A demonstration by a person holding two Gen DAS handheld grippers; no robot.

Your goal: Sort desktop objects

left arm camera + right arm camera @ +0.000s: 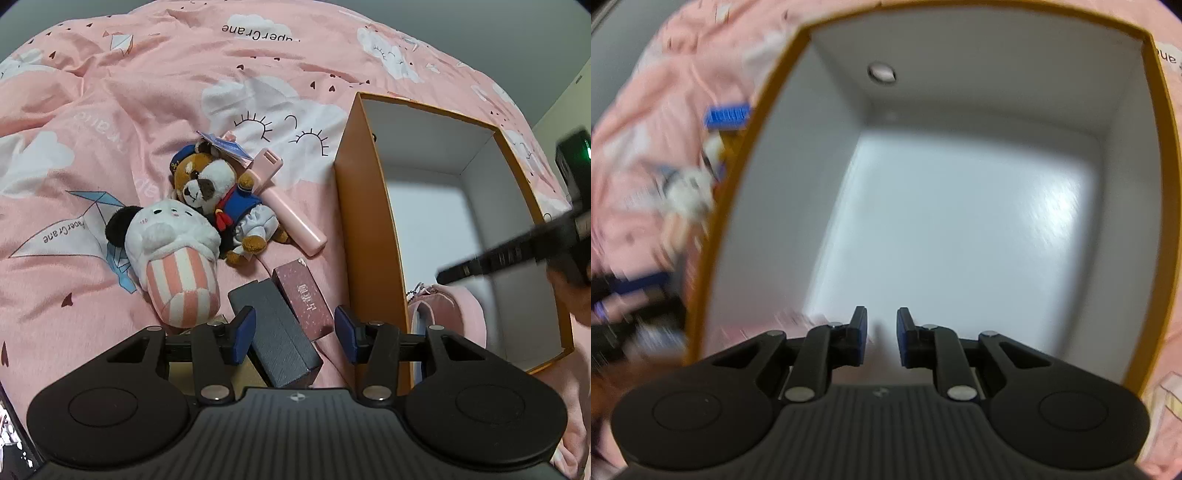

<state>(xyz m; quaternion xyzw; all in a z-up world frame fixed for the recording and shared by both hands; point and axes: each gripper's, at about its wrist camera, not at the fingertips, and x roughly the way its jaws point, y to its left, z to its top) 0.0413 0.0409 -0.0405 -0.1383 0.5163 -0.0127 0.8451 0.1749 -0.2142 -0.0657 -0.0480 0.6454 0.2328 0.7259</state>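
My left gripper (294,334) hangs open over two small boxes on the pink bedding: a dark grey box (280,347) and a maroon box (310,299). Neither blue pad presses on them. Further back lie a dog plush in a blue sailor suit (218,192), a white plush with pink stripes (173,254) and a pink stick-shaped gadget (295,221). An orange box (369,221) with a white inside stands to the right, with a pink pouch (454,306) at its near end. My right gripper (882,336) points down into the orange box (761,140); its jaws stand narrowly apart and hold nothing.
Rumpled pink bedding (110,129) with cloud and paper-crane prints covers the whole surface. The right tool's blurred dark body (524,243) crosses over the box's right side. A dark screen edge (11,443) shows at the lower left. Blurred toys (687,192) lie left of the box.
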